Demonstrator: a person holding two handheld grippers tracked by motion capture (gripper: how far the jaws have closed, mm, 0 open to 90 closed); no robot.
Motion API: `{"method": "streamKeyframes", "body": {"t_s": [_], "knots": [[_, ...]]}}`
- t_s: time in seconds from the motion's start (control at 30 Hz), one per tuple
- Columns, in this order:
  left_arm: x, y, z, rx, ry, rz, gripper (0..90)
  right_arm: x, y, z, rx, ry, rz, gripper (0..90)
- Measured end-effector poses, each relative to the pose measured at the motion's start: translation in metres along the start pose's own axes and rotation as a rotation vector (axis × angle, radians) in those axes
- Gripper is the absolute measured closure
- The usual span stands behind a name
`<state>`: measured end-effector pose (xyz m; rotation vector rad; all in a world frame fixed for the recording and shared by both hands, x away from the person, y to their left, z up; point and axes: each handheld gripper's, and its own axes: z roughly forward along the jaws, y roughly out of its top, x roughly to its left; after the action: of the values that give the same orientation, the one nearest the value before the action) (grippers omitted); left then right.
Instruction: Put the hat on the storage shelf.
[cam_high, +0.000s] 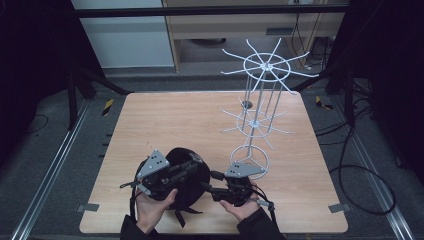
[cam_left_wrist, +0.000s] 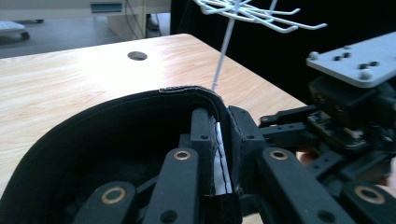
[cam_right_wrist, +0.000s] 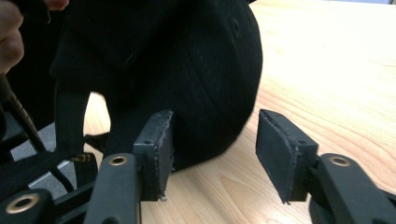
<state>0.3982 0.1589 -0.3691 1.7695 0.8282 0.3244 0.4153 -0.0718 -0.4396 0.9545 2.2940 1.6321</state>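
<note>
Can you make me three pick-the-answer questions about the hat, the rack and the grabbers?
1. Where does the rack stand?
A. at the table's far right
B. at the near left corner
C. on the floor

2. What colour is the hat?
A. red
B. white
C. black

3. What is the left gripper doing?
A. hanging open over bare table
B. pinching the hat's edge
C. gripping a rack hook

Answers:
1. A: the high view shows the rack's ring base on the table, right of the hat and farther back.
2. C: the hat is black in all three views.
3. B: the left gripper view shows the hat's edge squeezed between its jaws. The right gripper stands open beside the hat.
</note>
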Motion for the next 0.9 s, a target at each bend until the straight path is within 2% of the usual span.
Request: {"method": "streamKeyframes", "body": {"t_s": [0.07, 0.13, 0.2, 0.4, 0.5, 0.6, 0.7, 0.9], "knots": [[-0.002, 0.000, 0.001, -0.001, -0.007, 0.009, 80.6, 0.000, 0.000, 0.001, 0.005, -0.004, -0.004, 61.4], [-0.004, 0.000, 0.001, -0.003, -0.015, 0.014, 80.6, 0.000, 0.001, 0.000, 0.014, 0.006, 0.000, 77.2], [-0.005, 0.000, 0.000, -0.007, -0.018, 0.019, 80.6, 0.000, 0.001, -0.001, 0.008, 0.020, 0.003, 83.2], [-0.006, 0.004, -0.005, -0.049, -0.025, 0.030, 80.4, 0.005, 0.009, -0.012, -0.034, -0.054, -0.061, 85.9], [-0.006, 0.006, -0.008, -0.063, -0.016, 0.046, 79.9, 0.007, 0.018, -0.021, -0.054, -0.097, -0.106, 85.9], [-0.006, 0.005, -0.011, -0.053, 0.009, 0.061, 79.1, 0.011, 0.025, -0.027, -0.060, -0.132, -0.150, 85.9], [-0.002, 0.001, -0.014, -0.032, 0.031, 0.062, 78.5, 0.016, 0.030, -0.029, -0.042, -0.151, -0.191, 86.0], [0.013, -0.017, -0.028, 0.020, 0.082, 0.047, 77.0, 0.027, 0.036, -0.013, 0.024, -0.154, -0.237, 85.9]]}}
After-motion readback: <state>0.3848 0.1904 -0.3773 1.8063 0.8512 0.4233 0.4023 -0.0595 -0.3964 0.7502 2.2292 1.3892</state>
